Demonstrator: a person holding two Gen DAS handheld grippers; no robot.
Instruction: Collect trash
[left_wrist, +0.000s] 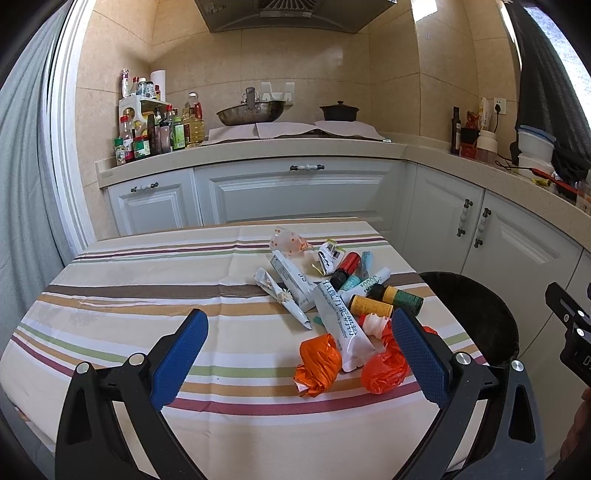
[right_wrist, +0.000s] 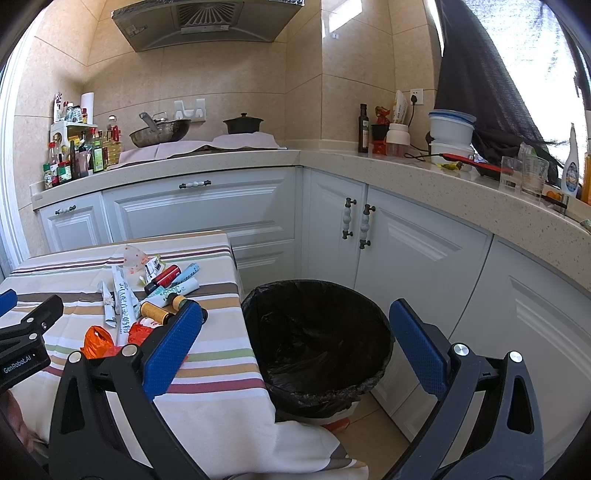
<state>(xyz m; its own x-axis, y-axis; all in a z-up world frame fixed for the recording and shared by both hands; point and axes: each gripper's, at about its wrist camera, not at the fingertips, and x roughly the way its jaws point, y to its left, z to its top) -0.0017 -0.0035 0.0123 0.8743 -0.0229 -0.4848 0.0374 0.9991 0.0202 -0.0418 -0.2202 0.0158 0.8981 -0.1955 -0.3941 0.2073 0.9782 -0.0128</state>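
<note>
Both tools, left (left_wrist: 300, 354) and right (right_wrist: 295, 347), gape empty; trash pile (left_wrist: 343, 295) crowds the desk's right edge; a careless grab risks knocking bottles outside the bin (right_wrist: 317, 332).

The surface (left_wrist: 147, 280) wears a striped cloth (left_wrist: 229, 391). On its right half lies a pile: tubes (left_wrist: 341, 325), small bottles (left_wrist: 369, 305), two crumpled orange bags (left_wrist: 318, 363) nearest.
</note>
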